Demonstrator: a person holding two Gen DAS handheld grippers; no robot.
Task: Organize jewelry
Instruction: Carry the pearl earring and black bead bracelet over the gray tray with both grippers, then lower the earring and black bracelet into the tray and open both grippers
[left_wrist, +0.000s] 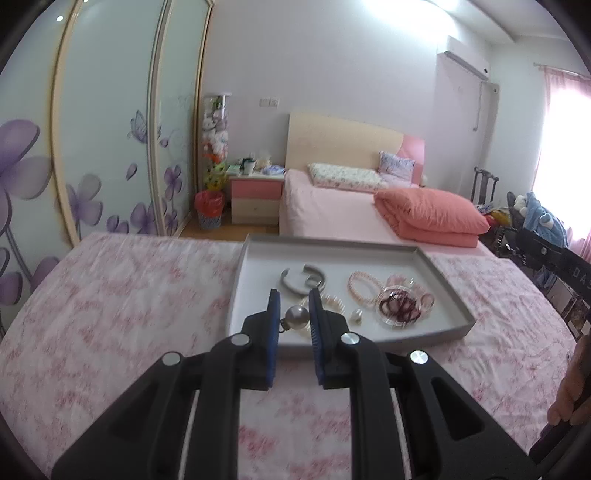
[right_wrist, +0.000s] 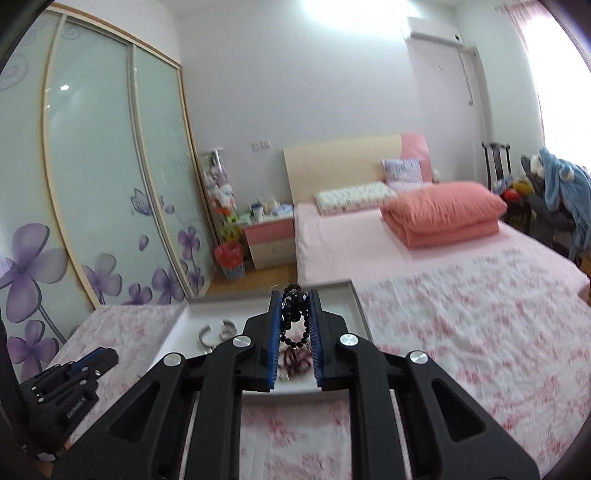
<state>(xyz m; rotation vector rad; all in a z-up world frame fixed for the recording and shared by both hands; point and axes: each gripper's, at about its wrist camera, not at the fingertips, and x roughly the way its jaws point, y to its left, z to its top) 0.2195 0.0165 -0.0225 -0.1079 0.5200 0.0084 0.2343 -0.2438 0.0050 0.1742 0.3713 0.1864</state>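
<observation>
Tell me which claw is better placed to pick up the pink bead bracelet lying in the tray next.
Neither is free: the left claw is shut on a pearl earring, the right claw on a black bead bracelet. I'd lean right: the pink bead bracelet lies in the grey tray on that side.

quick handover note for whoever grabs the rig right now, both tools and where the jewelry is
Left tool: shut on a pearl earring, held above the near edge of the grey tray.
Right tool: shut on a dark bead bracelet that hangs between its pads, over the tray.
Still in the tray: silver cuff bangles, pink bead bracelets, a clear round box with dark red beads, a small pearl piece.
Done: two pieces picked up. Left: place both, then sort the rest. No destination is in view.
</observation>
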